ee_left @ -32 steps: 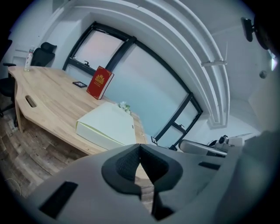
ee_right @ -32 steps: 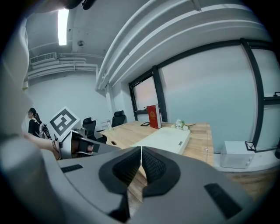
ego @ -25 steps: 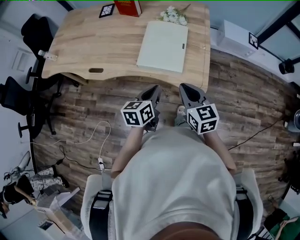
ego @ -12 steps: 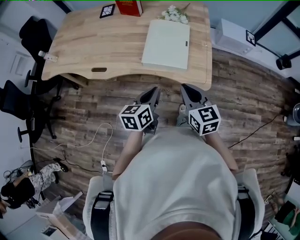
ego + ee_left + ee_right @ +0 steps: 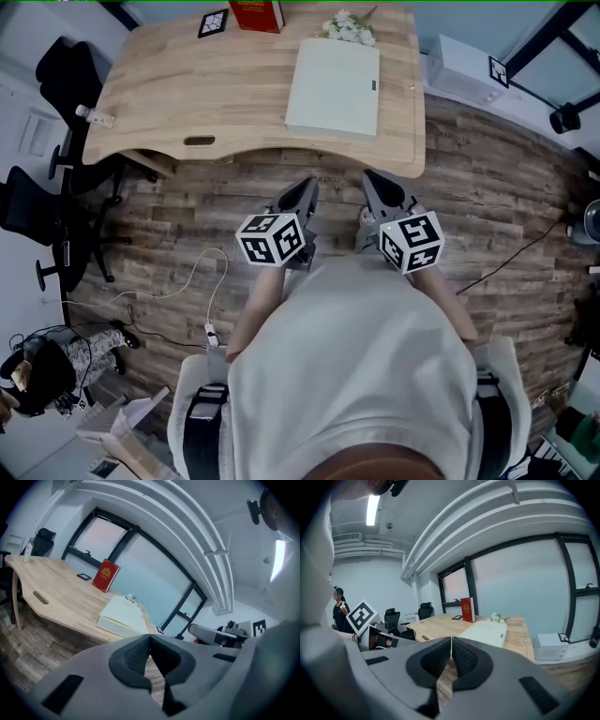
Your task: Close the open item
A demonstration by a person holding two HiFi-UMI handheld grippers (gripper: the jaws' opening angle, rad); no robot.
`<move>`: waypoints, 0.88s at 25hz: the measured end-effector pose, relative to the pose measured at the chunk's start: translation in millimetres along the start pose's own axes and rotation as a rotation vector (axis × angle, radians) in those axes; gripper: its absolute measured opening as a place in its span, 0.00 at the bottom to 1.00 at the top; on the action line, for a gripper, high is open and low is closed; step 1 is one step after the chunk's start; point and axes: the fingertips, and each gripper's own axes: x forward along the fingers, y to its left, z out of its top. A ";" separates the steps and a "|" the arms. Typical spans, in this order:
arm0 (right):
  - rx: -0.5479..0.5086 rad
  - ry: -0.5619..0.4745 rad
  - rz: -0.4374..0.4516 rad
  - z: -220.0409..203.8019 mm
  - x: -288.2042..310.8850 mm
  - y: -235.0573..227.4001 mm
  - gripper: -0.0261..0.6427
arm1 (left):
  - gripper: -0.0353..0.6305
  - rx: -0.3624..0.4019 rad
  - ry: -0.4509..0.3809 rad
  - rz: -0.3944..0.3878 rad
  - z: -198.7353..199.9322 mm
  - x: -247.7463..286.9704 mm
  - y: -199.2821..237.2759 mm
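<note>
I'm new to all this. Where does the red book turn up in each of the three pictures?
Head view: the red book stands at the top edge, left of centre, on the far side of the table.
Left gripper view: red book upper left of centre, upright before the window.
Right gripper view: red book just right of centre.
Shared landmark: the pale flat box lies nearer the person than the book in all three.

You can read no text here: the red book (image 5: 106,575) shows only a gold emblem, too small to decipher.
</note>
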 end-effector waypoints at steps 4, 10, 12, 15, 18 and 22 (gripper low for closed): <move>0.005 0.005 -0.013 -0.7 -2.0 -4.1 0.07 | 0.08 -0.003 0.004 -0.003 -1.7 3.0 -1.7; 0.002 0.008 -0.019 -0.9 -1.2 -8.7 0.07 | 0.08 0.001 0.012 0.005 -3.6 5.8 -0.8; 0.000 0.005 -0.016 -0.1 -1.0 -8.7 0.07 | 0.08 -0.002 0.012 0.006 -3.6 6.0 -1.0; -0.002 0.001 -0.010 1.3 -0.8 -8.2 0.07 | 0.08 -0.005 0.009 0.006 -2.5 5.5 -1.6; -0.003 -0.002 -0.005 1.9 -0.8 -8.2 0.06 | 0.08 -0.001 0.012 0.013 -2.9 5.6 -1.2; -0.001 -0.006 0.003 3.6 -0.9 -9.5 0.07 | 0.08 0.000 0.012 0.021 -2.4 7.4 -1.3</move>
